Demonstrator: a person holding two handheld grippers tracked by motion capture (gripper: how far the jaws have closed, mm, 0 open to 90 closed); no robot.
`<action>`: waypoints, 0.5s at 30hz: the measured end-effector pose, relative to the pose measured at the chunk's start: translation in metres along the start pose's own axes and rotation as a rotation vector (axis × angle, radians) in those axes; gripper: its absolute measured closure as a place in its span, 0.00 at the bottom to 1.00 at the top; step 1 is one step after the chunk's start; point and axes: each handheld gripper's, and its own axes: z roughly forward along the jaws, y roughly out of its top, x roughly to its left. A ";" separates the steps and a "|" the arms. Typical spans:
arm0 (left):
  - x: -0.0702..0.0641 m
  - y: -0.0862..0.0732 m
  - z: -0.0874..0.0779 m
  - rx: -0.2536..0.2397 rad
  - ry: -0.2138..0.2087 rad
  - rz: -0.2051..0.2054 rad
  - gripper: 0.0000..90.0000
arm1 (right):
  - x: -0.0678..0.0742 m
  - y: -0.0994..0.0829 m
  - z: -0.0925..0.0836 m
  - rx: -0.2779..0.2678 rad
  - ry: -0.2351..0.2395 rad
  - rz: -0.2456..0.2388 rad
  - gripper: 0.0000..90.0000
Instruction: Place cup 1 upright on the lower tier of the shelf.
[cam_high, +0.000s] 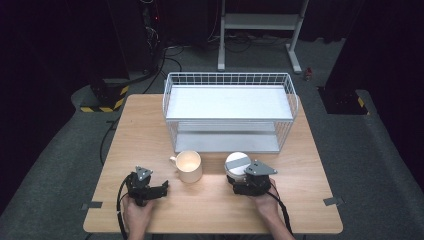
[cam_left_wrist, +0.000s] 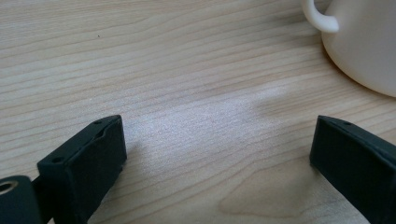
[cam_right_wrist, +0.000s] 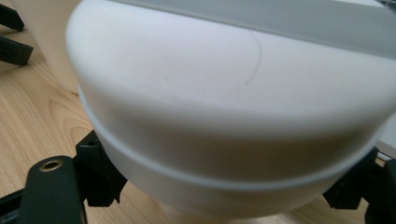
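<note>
Two grippers on the table: I run one per hand, and the right one is doing the work.
Object: round white lidded container with a grey band across its top (cam_high: 237, 165), standing on the light wooden table (cam_high: 150, 125), in front of the white wire two-tier rack (cam_high: 229, 111) and just right of the cream ceramic mug (cam_high: 188, 166).
Step in hand, my read: clamping the container's lower body so it can be lifted, probably toward the rack.
Right gripper (cam_high: 239, 181): jaws set wide, one on each side of the container (cam_right_wrist: 233, 116). The black jaws sit tight against its lower wall under the raised seam. I take it as gripped, though I can't vouch for the pressure.
Left gripper (cam_high: 163, 189): jaws wide apart, nothing between them, just bare wood; the mug (cam_left_wrist: 359, 42) sits ahead and to one side of it, handle towards the jaws, untouched.
How I'd do it well: keep the jaws below the seam so the lid isn't what bears the load; squeeze square across the widest part; lift straight up before any sideways move.
Watch: the mug is close on the left, so clear it before swinging.
Left hand (cam_high: 136, 216): parked, stays out of the way.
</note>
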 end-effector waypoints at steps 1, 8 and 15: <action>0.000 0.000 0.000 0.000 0.000 0.000 0.04 | 0.000 0.000 0.000 0.000 0.000 0.000 0.20; 0.000 0.000 0.000 0.001 0.000 0.002 0.04 | -0.005 0.003 -0.006 -0.002 0.000 0.016 0.20; 0.000 0.000 0.000 0.000 0.002 0.001 0.05 | -0.014 0.005 -0.011 -0.005 -0.007 0.041 0.20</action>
